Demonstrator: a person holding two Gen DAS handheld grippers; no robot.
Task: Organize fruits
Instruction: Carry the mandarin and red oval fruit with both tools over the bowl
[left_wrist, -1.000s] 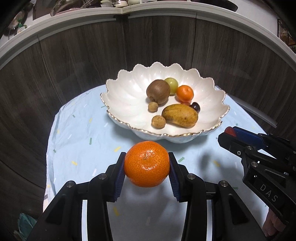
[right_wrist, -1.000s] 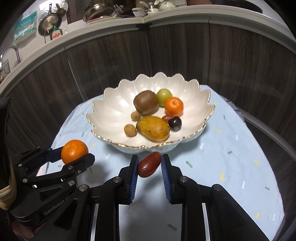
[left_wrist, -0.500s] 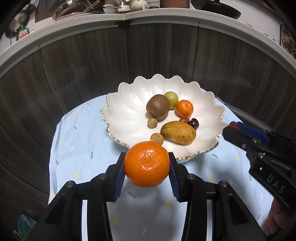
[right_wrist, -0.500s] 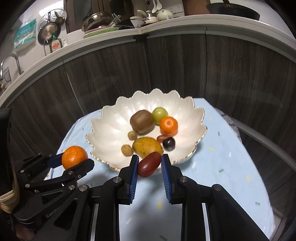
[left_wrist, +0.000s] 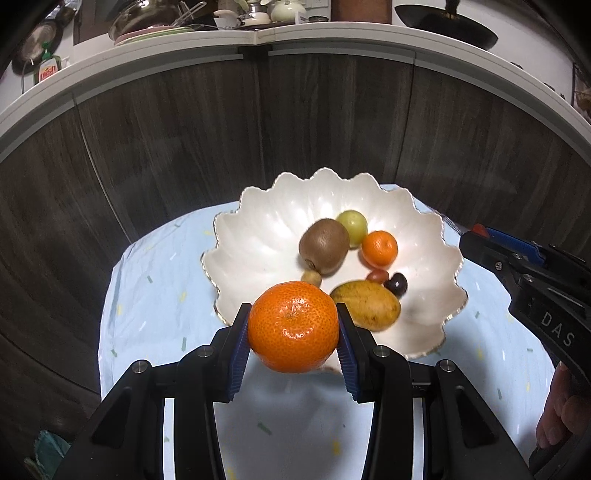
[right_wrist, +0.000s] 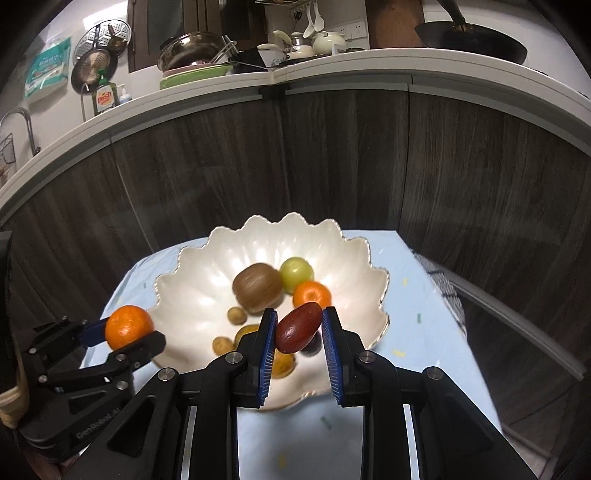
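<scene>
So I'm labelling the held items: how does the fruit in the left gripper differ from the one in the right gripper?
The tangerine in the left gripper is round, bright orange and pebbly; the dark red fruit in the right gripper is oval, smooth and glossy. The tangerine is the bigger one and fills its jaws, while the red fruit sits tilted in a narrower grip. Both are clamped between blue pads, held over the near rim of the white bowl.

Place: a home kitchen
Signs: pots (right_wrist: 192, 50), a pan (right_wrist: 471, 38), dish soap (right_wrist: 104, 98), a tap (right_wrist: 23, 125) on the counter
</scene>
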